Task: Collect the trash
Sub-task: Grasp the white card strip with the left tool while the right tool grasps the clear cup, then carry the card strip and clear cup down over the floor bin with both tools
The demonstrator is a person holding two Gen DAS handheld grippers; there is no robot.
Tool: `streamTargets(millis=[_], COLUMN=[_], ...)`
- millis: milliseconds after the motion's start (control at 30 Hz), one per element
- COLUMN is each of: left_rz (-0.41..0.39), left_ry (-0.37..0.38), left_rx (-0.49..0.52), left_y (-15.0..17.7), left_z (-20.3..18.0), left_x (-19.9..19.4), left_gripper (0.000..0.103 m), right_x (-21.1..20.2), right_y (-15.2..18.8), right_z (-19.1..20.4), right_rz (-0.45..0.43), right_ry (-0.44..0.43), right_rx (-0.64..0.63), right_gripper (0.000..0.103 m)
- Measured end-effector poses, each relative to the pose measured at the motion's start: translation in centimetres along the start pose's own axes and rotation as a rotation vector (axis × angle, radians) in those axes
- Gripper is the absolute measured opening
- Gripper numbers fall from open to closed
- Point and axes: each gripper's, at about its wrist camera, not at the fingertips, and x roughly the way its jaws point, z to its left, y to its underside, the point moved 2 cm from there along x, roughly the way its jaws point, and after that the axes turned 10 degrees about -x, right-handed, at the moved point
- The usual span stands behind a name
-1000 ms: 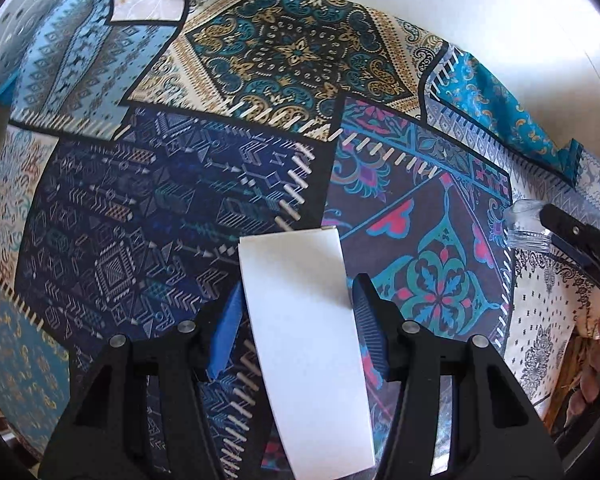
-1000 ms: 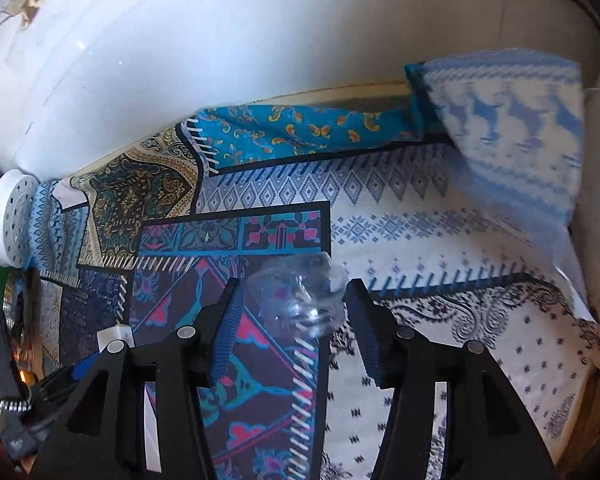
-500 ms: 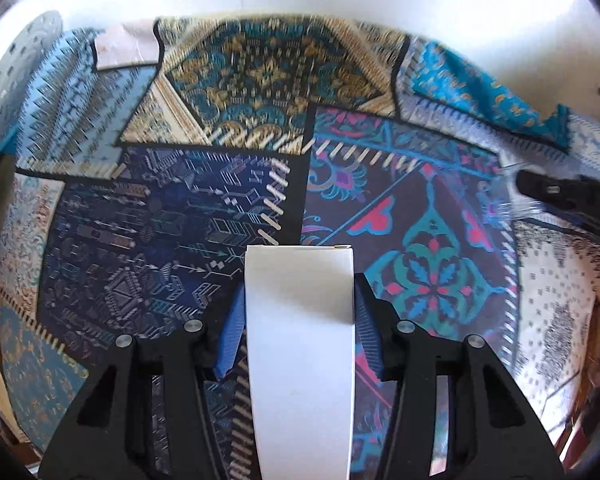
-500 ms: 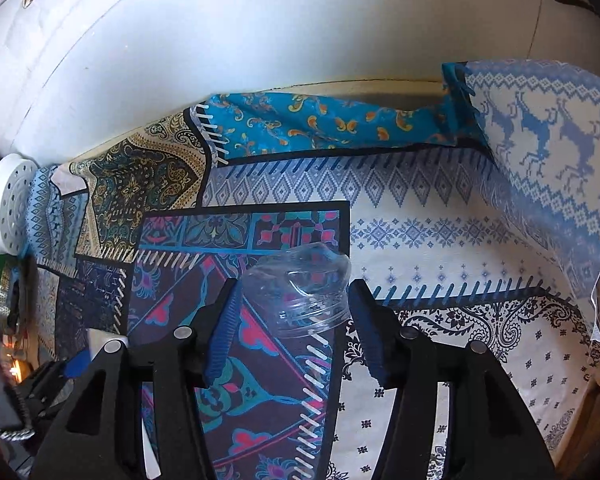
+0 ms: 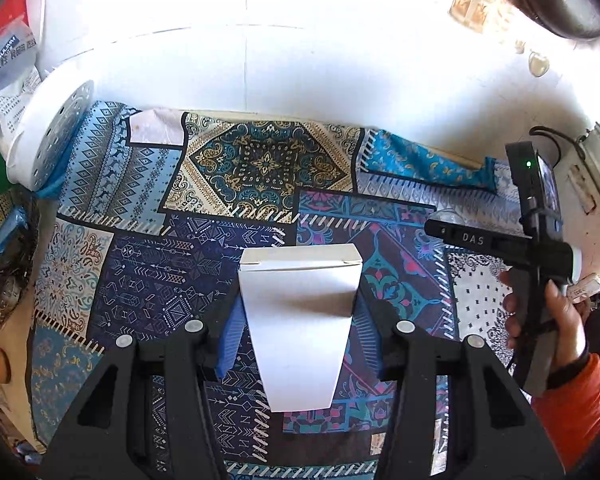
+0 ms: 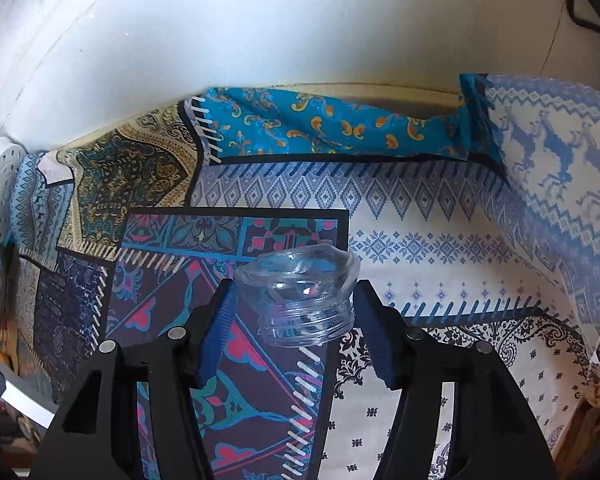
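My left gripper (image 5: pixel 298 322) is shut on a white cardboard box (image 5: pixel 300 320) and holds it above the patchwork tablecloth (image 5: pixel 148 280). My right gripper (image 6: pixel 294 314) is shut on a clear plastic jar (image 6: pixel 300 292), open end toward the camera, lifted above the cloth (image 6: pixel 440 240). The right gripper (image 5: pixel 452 236) also shows in the left wrist view, at the right, with the hand that holds it; the jar is barely visible there.
A white perforated round stool or lid (image 5: pixel 48 144) stands at the far left by the wall. A perforated metal basket (image 5: pixel 8 240) with a blue liner sits at the left edge. The white wall (image 6: pixel 260 40) runs behind the table.
Both grippers have risen and pulled back from the cloth with their loads. More of the wall and the room shows now.
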Motion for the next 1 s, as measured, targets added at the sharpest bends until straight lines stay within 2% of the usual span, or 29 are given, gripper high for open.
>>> streamTargets(millis=[133,333,633,800,1000], left_rz=[-0.013,-0.066,-0.196,-0.216,-0.216], left_ry=[0.009,0.020,-0.019,-0.018,-0.008], left_rx=[0.018,0.028,-0.015,-0.035,-0.040], left_y=[0.4,2.1,7.9,11.4,14.9], left_z=[-1.0,-3.1,-5.5,-5.5,-3.3], left_x=[-1.4,-4.5,-11.8,-14.9,-17.5], left_gripper=[0.050,0.050,0.050,0.050,0.050], right_x=[-2.9,-9.6,-18.7,-21.5,-23.5], right_y=[1.1,3.9,10.3,14.1,18.7], right_z=[0.5,1.4,4.1,6.3,8.8], right_rz=[-0.054,-0.158,-0.271,-0.292,-0.308], right_ry=[-0.007,-0.036,-0.113,-0.133,-0.148], right_rx=[-0.012,-0.048,-0.165,-0.216,-0.211], right_gripper=[0.056,0.056,0.056,0.056,0.056])
